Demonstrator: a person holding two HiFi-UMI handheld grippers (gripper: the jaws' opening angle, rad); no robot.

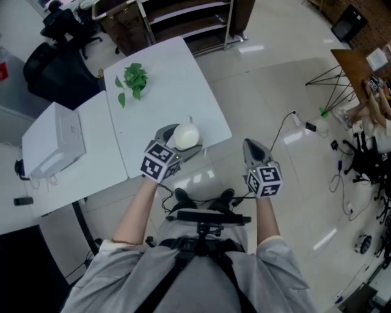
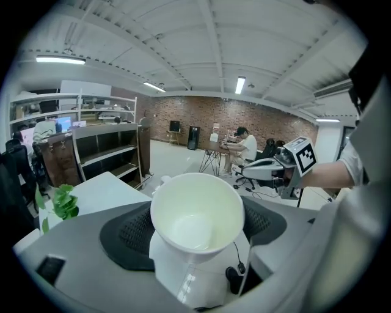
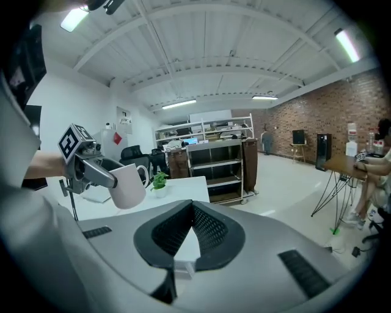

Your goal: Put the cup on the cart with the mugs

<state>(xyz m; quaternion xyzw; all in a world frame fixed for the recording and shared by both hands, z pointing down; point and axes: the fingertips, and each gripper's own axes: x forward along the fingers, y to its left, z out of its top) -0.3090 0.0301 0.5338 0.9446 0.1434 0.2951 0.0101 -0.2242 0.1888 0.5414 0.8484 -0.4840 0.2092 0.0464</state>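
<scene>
White cup [image 1: 185, 136], clamped between the two jaws of the left gripper [image 1: 177, 144] and held over the near edge of a white table [image 1: 174, 67]. In the left gripper view the cup's open mouth faces the camera and its inside is bare. The right gripper [image 1: 253, 149] is held to the right over the pale floor, clear of the table, with its jaws together on nothing. A green plant [image 1: 134, 79] stands farther back on the table, and a dark shelf unit [image 1: 189, 18] lies beyond the far end.
</scene>
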